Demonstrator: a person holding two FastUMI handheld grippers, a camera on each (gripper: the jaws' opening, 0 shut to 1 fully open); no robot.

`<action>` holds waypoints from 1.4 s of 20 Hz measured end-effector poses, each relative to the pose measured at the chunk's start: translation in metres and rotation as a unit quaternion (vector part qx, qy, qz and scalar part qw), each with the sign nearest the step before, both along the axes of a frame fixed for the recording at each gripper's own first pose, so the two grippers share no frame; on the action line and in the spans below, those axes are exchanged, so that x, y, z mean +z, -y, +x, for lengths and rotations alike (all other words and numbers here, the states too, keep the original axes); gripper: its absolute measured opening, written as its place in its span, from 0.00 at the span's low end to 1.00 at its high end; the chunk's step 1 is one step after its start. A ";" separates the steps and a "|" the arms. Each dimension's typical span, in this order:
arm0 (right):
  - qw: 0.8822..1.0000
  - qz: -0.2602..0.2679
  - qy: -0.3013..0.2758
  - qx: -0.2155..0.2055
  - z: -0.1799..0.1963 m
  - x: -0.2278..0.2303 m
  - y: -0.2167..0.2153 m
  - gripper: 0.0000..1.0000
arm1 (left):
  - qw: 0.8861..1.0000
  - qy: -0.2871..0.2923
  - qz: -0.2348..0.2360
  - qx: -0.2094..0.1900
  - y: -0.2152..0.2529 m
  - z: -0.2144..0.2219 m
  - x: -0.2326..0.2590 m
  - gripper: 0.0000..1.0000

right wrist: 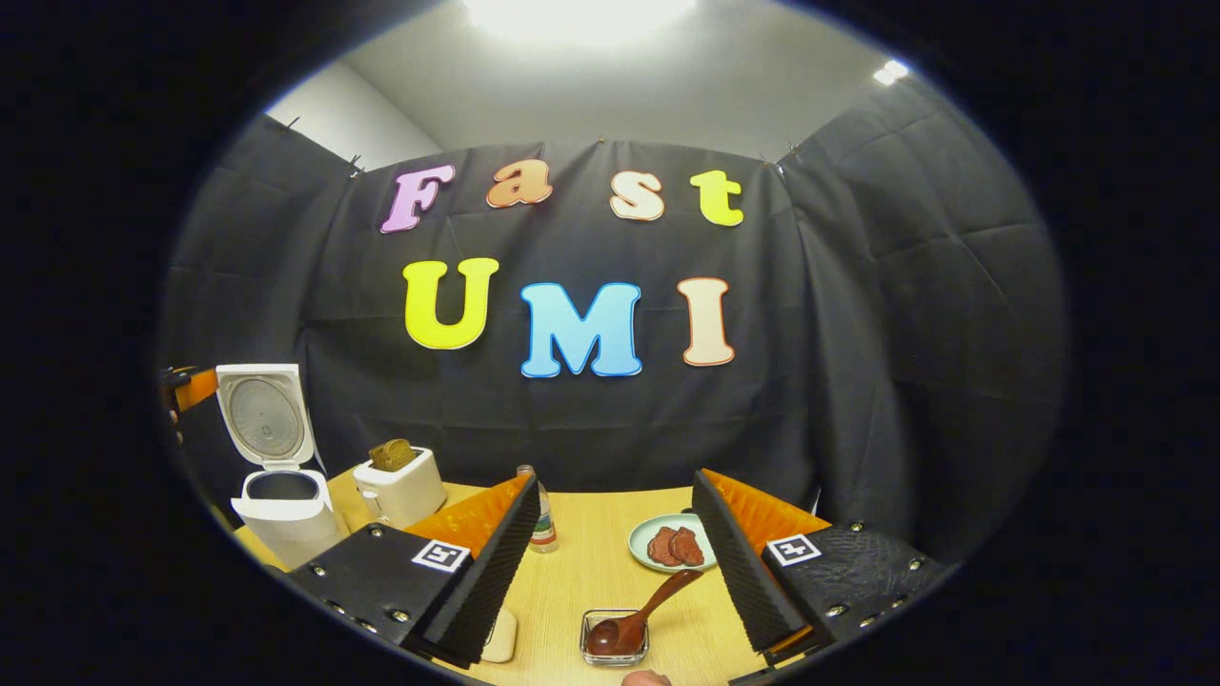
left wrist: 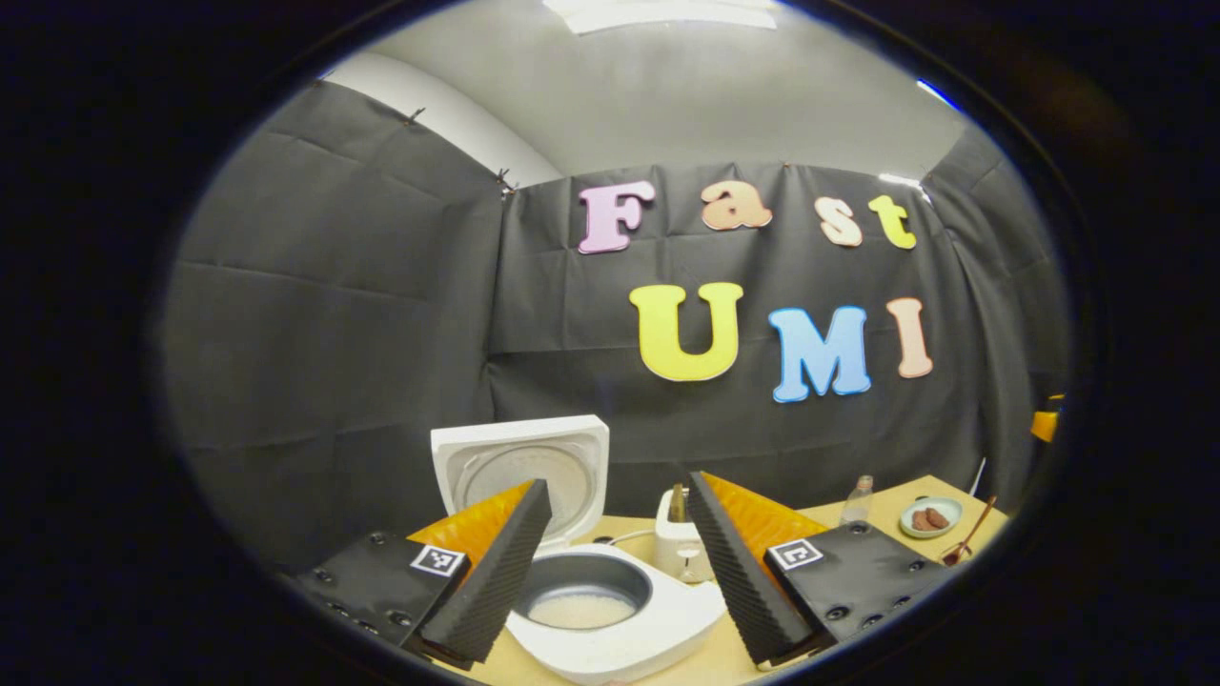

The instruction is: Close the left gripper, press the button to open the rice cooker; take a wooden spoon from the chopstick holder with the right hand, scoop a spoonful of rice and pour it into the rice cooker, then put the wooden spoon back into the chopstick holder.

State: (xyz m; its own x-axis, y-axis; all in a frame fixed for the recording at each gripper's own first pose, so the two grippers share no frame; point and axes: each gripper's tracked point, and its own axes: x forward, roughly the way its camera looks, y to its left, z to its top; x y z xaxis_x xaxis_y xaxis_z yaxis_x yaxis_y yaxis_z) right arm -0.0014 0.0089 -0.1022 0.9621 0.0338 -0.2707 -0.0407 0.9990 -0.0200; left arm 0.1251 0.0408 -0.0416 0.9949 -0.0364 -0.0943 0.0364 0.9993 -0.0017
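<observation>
Rice cooker [left wrist: 610, 610] standing lid-up between and just beyond the released left tongs [left wrist: 620, 562], rice showing in its pot. Wooden spoon [right wrist: 634, 615] lying in a small glass dish [right wrist: 615, 638], between the released right tongs [right wrist: 615, 562]. Right gripper view is showing the toaster [right wrist: 400, 488], bottle [right wrist: 541, 519] and plate [right wrist: 672, 543] on the wooden desk [right wrist: 591, 572].

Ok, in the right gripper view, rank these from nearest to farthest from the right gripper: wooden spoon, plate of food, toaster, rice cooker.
1. Wooden spoon, just ahead between the open jaws, bowl resting in a small glass dish.
2. Plate of food, farther back, slightly right.
3. Toaster, far left.
4. Rice cooker, farthest left, lid up.
</observation>
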 end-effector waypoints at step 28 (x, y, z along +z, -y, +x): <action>0.994 -0.036 -0.035 -0.099 -0.060 -0.022 0.029 0.98 | 0.989 -0.087 -0.010 0.118 -0.130 0.276 -0.052 0.95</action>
State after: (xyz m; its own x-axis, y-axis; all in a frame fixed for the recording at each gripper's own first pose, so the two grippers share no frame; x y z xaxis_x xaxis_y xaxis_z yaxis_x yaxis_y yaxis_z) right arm -0.0617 -0.0204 -0.1245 0.9268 -0.1755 -0.3320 0.1523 0.9838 -0.0949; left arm 0.4007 0.1704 -0.0939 0.9447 0.1921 -0.2656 -0.2014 0.9795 -0.0078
